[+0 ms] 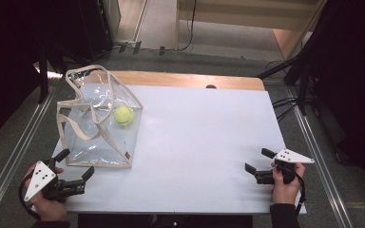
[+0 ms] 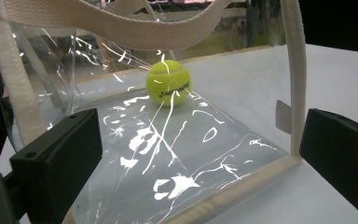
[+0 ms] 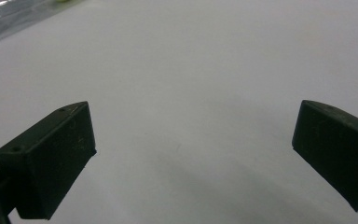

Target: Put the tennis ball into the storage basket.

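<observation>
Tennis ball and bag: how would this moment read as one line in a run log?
tennis ball: inside clear bag | left gripper: open, at bag's near edge | right gripper: open, over bare table

Bag (image 1: 100, 124) stood on table (image 1: 204, 142), far-left part, tennis ball (image 1: 123, 115) sat inside bag twd its right wall, left gripper (image 1: 76, 166) just before bag's near edge, right gripper (image 1: 256, 160) at table's near-right corner, well apart from bag.
</observation>
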A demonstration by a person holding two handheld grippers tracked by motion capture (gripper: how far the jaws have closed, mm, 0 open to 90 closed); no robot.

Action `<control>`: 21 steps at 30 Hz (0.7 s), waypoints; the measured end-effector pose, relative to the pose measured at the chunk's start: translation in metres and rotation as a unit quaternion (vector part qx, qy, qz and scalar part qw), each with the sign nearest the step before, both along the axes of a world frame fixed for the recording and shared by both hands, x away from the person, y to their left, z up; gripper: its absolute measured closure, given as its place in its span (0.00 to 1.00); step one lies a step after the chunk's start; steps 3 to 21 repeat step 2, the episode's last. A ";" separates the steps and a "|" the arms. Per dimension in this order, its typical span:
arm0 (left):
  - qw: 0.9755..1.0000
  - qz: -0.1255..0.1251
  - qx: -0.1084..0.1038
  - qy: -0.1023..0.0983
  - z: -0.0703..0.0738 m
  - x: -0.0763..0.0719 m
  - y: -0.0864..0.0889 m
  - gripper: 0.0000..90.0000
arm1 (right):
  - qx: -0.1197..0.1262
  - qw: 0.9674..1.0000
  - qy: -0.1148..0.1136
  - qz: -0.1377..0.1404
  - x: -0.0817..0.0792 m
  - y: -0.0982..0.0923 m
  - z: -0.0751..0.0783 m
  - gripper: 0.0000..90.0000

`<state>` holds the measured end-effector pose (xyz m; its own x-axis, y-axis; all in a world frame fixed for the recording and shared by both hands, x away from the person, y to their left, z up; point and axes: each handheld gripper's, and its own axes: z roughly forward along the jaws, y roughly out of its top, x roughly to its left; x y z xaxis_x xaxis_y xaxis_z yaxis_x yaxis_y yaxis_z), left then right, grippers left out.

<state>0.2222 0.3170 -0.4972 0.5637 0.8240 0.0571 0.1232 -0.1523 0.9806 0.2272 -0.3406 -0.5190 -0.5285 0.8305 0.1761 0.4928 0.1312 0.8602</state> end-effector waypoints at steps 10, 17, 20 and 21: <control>1.000 0.000 0.000 0.001 0.000 0.000 0.000 0.00 | -0.001 1.000 0.001 -0.002 0.001 0.000 -0.001 0.00; 1.000 0.000 0.000 0.001 0.000 0.000 0.000 0.00 | -0.001 1.000 0.001 -0.002 0.001 0.000 -0.001 0.00; 1.000 0.000 0.000 0.001 0.000 0.000 0.000 0.00 | -0.001 1.000 0.001 -0.002 0.001 0.000 -0.001 0.00; 1.000 0.000 0.000 0.001 0.000 0.000 0.000 0.00 | -0.001 1.000 0.001 -0.002 0.001 0.000 -0.001 0.00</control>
